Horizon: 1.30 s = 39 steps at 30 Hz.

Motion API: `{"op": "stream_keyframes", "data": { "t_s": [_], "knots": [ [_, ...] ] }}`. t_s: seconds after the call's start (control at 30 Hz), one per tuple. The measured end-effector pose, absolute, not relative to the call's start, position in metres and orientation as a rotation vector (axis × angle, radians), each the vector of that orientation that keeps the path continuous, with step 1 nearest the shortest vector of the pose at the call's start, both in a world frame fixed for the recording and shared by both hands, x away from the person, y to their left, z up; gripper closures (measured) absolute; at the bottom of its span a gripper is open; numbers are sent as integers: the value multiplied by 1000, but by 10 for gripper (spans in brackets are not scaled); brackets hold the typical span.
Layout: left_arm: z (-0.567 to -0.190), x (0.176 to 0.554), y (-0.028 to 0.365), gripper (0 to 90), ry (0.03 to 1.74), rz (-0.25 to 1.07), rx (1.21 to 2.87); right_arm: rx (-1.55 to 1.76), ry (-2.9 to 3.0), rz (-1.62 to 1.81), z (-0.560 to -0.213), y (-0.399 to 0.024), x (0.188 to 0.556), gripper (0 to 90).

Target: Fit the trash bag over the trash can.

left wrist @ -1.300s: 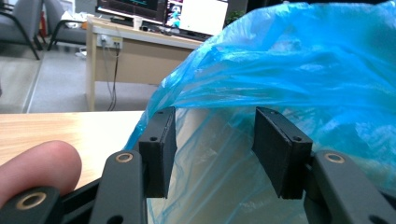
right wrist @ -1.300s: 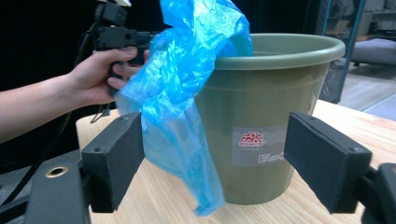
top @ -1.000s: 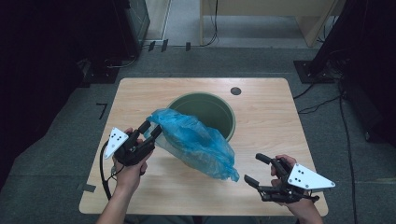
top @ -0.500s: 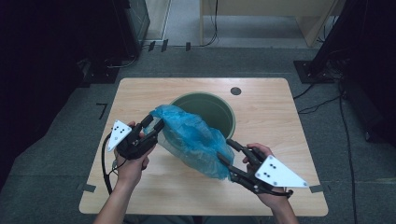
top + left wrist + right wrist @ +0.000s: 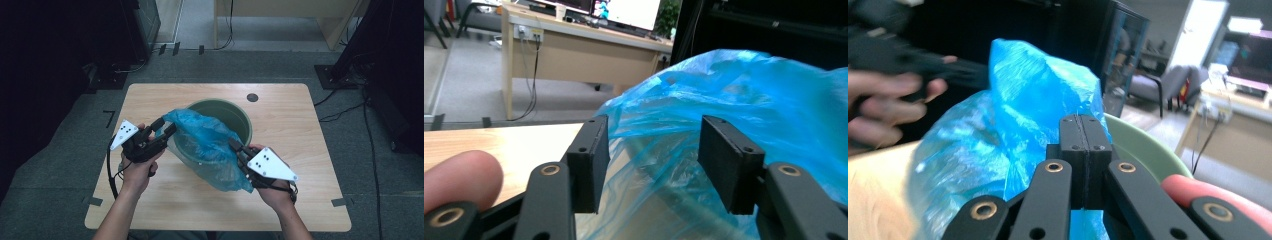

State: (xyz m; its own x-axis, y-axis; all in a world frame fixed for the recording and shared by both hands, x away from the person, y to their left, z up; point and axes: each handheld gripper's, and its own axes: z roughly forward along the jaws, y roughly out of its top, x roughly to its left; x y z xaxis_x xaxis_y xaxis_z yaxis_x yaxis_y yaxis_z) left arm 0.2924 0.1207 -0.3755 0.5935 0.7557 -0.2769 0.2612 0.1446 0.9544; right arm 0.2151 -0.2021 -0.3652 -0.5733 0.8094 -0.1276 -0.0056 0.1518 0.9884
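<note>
A crumpled blue plastic bag [image 5: 205, 145] lies half over the near rim of a round green bin [image 5: 235, 112] on the wooden table [image 5: 300, 125]. My left gripper [image 5: 166, 125] is at the bag's left edge. In the left gripper view its jaws [image 5: 651, 155] stand apart and have just been opening, with a fold of the bag [image 5: 734, 90] loose between them. My right gripper [image 5: 233, 146] is at the bag's right side. Its pads [image 5: 1082, 125] are pressed together on the bag's film [image 5: 1013, 100], in front of the bin's rim [image 5: 1143, 145].
A small black round disc [image 5: 252, 97] sits on the table behind the bin. Bare wood lies to the right of the bin and along the front edge. Dark cabinets stand off the table's left, and a light wooden desk [image 5: 280, 15] stands beyond the far edge.
My right gripper has come from the table's front right corner up and left to the bag, and its jaws have closed there. My left gripper has risen a little with the bag's edge.
</note>
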Motion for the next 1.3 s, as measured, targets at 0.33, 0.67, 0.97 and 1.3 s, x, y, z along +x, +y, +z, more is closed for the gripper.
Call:
{"op": "stream_keyframes", "data": {
  "t_s": [0.33, 0.67, 0.97, 1.3],
  "knots": [
    [-381, 265, 113, 282, 832, 446, 1477, 1035, 1645, 1581, -368, -210, 241, 900],
    [-387, 258, 99, 379, 805, 453, 1558, 1025, 1674, 1595, -368, -199, 239, 900],
    [-389, 258, 109, 900, 797, 459, 1551, 1066, 1644, 1577, -369, -206, 243, 900],
    [-414, 271, 116, 900, 868, 479, 1640, 1229, 1572, 1475, -379, -240, 266, 900]
  ]
}}
